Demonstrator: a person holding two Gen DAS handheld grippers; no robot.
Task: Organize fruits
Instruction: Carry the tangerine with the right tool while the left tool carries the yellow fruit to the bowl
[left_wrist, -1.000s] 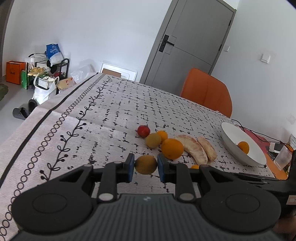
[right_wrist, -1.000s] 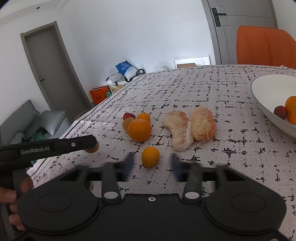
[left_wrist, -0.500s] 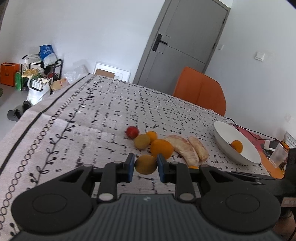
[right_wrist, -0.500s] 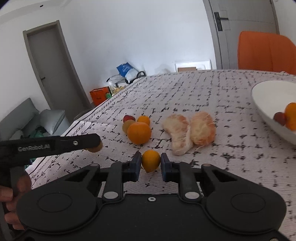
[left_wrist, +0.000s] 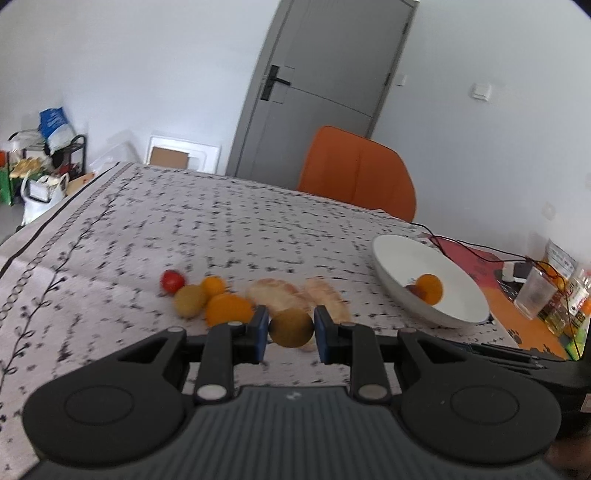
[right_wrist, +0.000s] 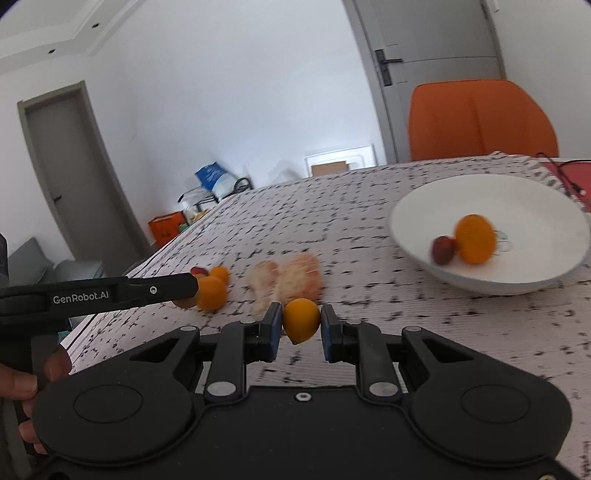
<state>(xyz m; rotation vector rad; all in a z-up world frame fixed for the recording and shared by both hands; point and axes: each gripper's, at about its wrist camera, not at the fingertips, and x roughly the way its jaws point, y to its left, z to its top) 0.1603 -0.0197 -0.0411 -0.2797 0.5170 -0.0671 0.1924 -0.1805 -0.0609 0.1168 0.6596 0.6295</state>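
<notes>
Item 1, left gripper (left_wrist: 291, 328): pinching a yellow-green round fruit (left_wrist: 291, 327) between blue pads, held clear above the desk (left_wrist: 229, 229).

Item 2, right gripper (right_wrist: 300, 322): pinching a small orange citrus (right_wrist: 301, 319), the pads touching only its sides.

Item 3, white bowl (right_wrist: 524, 201): sitting toward the right of the desk, holding an orange (right_wrist: 474, 239) and a small red fruit (right_wrist: 443, 250).

Item 4, loose fruit on the cloth: red fruit (left_wrist: 171, 280), two oranges, a greenish fruit and two peeled pomelo segments (left_wrist: 275, 293).

Risks: both round fruits are likely sitting in shallow grips, so either could be slipping out in transit and rolling off the desk; two grippers heading for one bowl could be colliding; a hard drop could be tipping the shallow bowl.

Hard to make out: motion blur is smearing the cloth and fruit; the left gripper's bar is covering part of the fruit cluster in the right wrist view.
</notes>
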